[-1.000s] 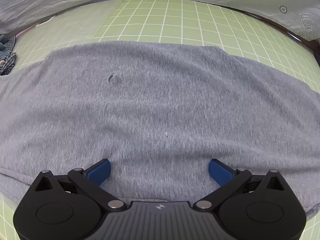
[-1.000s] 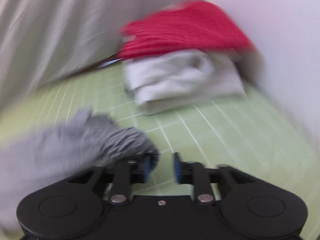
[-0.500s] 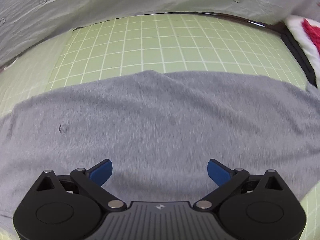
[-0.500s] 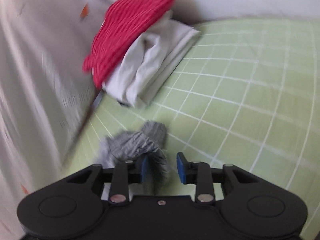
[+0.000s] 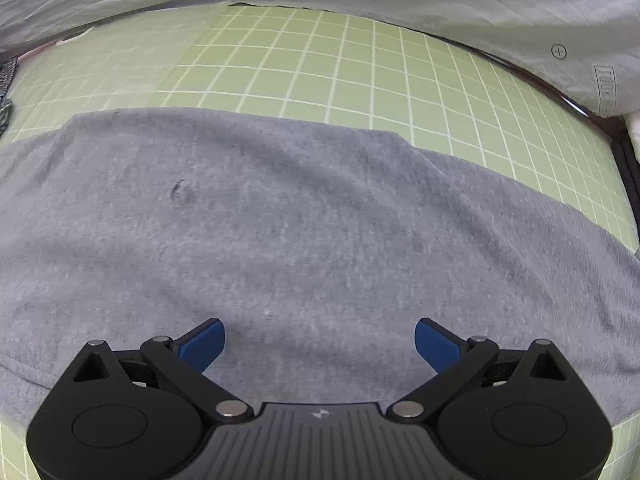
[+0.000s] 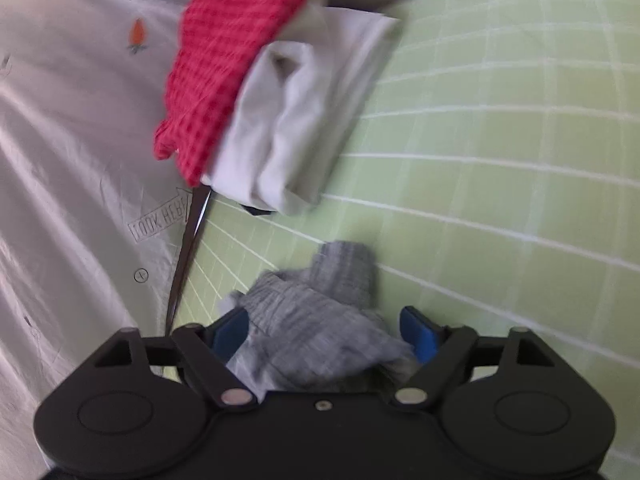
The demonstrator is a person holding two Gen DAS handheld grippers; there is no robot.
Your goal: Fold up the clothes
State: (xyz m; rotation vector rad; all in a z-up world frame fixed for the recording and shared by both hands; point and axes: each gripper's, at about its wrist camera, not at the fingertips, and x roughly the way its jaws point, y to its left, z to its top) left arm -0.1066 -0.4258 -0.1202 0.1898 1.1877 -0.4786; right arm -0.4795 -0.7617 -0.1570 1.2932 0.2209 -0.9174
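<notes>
- Since half a second ago the right claw has spread its blue fingers apart; they were nearly closed with a grey bunch at the left finger, and now a wrinkled end of the grey garment lies loosely between them, released rather than pinched.
- Over the same half second the left view has swung, so the red-patterned cloth at its right edge is gone and a dark scrap shows at far left.
- The left claw stands wide open just above the garment, holding nothing.
- That garment lies spread across the green grid mat on the worktop, mostly flat, with a small pucker and shallow diagonal creases towards the right.
- Its bunched end sits on the mat in the right view, near a folded stack: a red checked piece on a white piece.
- Handling, as I judge it: soft, light knit that drapes and stretches, offers no stiffness and will sag and bunch wherever it is lifted; nothing fragile.
- Flat cloth gives the fingers little to bite, so a hem, corner or raised wrinkle is the better hold, one claw at each end of an edge to keep it taut.
- Whether the bunched end is a sleeve or a corner, I cannot tell.
</notes>
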